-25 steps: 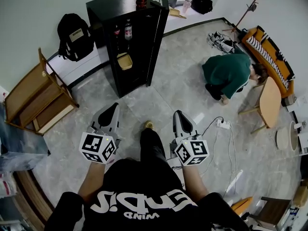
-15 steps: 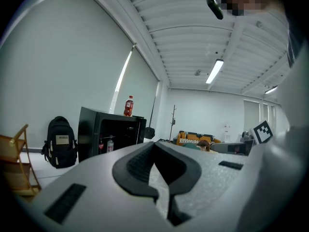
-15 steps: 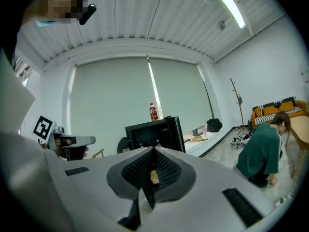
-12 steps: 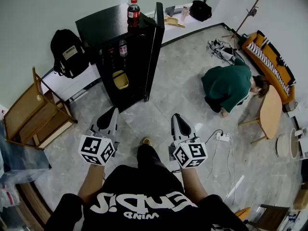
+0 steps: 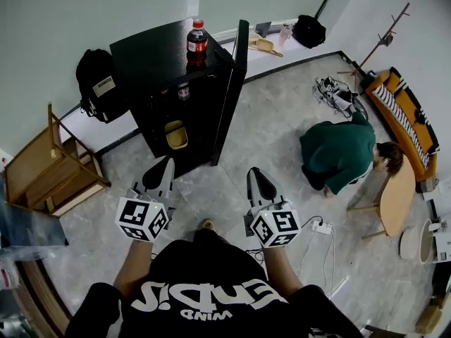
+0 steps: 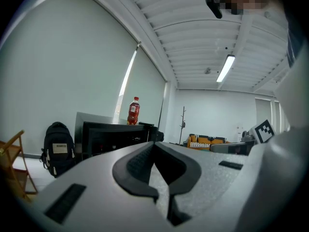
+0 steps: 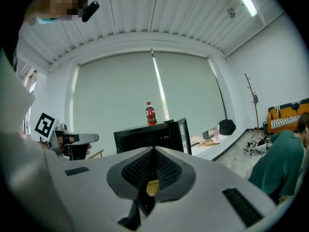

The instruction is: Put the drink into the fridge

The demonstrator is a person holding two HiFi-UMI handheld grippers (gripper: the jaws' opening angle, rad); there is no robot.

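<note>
While the left gripper (image 5: 167, 163) and right gripper (image 5: 252, 172) hang shut and empty, 1 cola bottle (image 5: 196, 42) stands atop the far black fridge (image 5: 151, 62). It looks full, so probably heavy and slick: best gripped mid-body.

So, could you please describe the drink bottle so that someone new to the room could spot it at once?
Find the black fridge by the pale wall, its door open. The bottle stands upright on its top. Red cap, red label, dark drink; unlike the smaller bottle inside, it is out on top.
</note>
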